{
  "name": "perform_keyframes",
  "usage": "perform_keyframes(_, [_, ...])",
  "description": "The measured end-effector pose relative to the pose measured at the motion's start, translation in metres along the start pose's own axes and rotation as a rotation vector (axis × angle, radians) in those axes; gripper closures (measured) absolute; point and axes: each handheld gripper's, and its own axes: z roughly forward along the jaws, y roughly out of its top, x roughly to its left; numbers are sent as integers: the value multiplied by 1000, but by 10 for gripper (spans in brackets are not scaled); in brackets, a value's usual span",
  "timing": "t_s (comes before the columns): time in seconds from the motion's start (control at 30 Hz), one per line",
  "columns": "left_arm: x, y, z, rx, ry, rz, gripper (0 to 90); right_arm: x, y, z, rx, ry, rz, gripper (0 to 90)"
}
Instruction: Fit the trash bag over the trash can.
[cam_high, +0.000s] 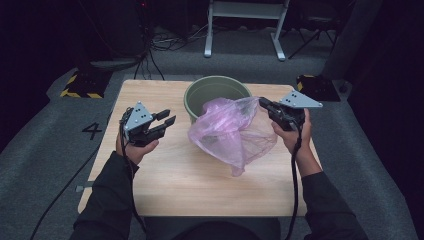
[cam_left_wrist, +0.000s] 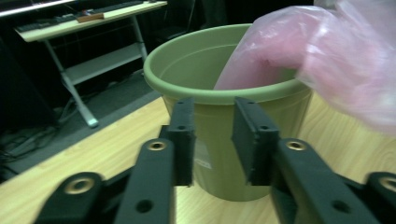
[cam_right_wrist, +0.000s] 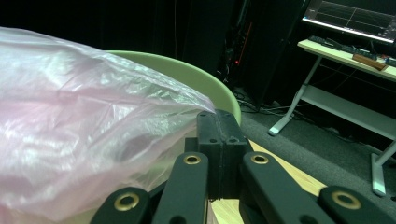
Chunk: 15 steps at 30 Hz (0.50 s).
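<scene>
Film of thin pink translucent plastic bag (cam_high: 231, 131), frame centre, draped over rim of round green plastic bucket (cam_high: 216, 89): judged light, limp, slippery, tear-prone. Right gripper (cam_high: 265, 104) clamped on bag edge; left gripper (cam_high: 168, 119) partly open, empty. Opposite hem recommended as grasp point.

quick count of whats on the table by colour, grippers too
green: 1, the bucket
pink: 1, the plastic bag, pinched by the right gripper
black: 2, the right gripper and the left gripper, which holds nothing
total: 4
</scene>
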Motion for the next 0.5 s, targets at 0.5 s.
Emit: perform_keyframes(0.5, [-94, 38, -30, -77, -186, 78, 188, 9, 9, 7, 27, -19, -33, 900])
